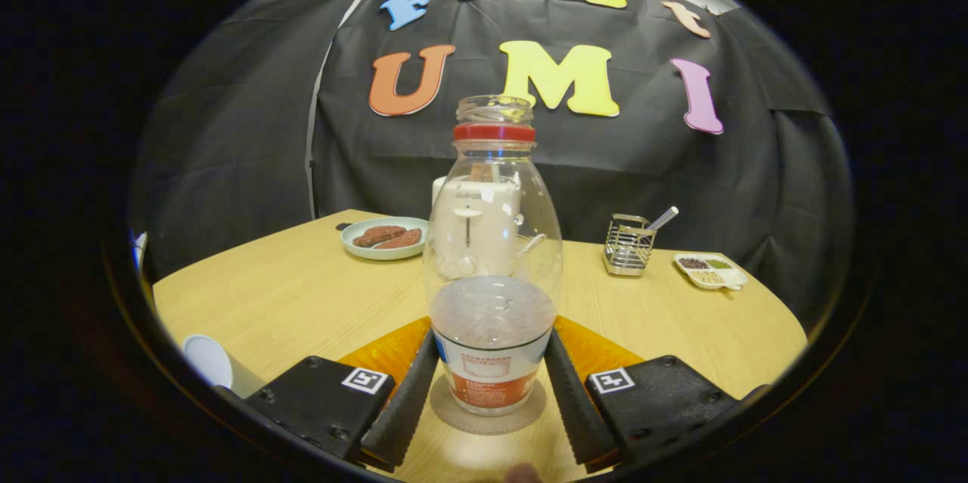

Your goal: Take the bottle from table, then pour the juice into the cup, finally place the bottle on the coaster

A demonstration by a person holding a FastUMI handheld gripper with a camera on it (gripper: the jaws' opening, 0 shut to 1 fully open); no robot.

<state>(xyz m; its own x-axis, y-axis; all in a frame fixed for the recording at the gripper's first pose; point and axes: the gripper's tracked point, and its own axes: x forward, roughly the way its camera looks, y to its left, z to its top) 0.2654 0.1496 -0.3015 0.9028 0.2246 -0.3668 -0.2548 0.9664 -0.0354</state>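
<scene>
Clear bottle (492,256) upright on coaster (488,416)

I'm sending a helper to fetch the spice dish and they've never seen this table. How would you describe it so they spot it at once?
On the wooden table, look past the bottle that stands between the gripper fingers, toward the black wall. Beside the wire rack lies the spice dish. It is the white one split into compartments of dark, green and pale grains; the round plate holds reddish-brown slices.

Staged booth: black cloth wall (227,135) behind wooden table (302,294) with kitchenware.
</scene>
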